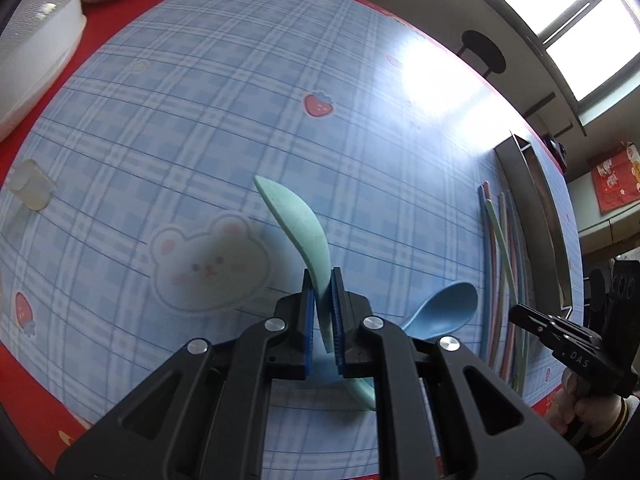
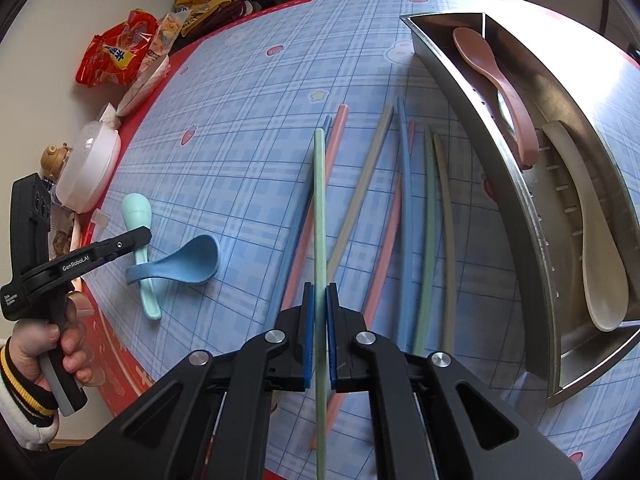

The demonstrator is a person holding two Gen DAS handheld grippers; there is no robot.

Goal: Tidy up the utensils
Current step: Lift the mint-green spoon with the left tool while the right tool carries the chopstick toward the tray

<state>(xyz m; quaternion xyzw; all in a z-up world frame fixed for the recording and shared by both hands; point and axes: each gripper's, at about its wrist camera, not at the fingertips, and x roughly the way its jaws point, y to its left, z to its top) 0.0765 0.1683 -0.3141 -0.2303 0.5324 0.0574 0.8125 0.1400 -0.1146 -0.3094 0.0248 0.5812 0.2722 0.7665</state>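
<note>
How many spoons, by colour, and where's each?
Pink spoon, in the metal tray: 1
Cream spoon, in the tray: 1
Blue spoon, on the table: 1
Mint spoon, in the left tongs: 1
Total: 4

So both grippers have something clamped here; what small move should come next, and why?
Probably carry the green chopstick in the right gripper right, toward the steel tray: two spoons already lie there, and it sits beside the loose chopsticks. The left gripper holds the mint spoon.
</note>
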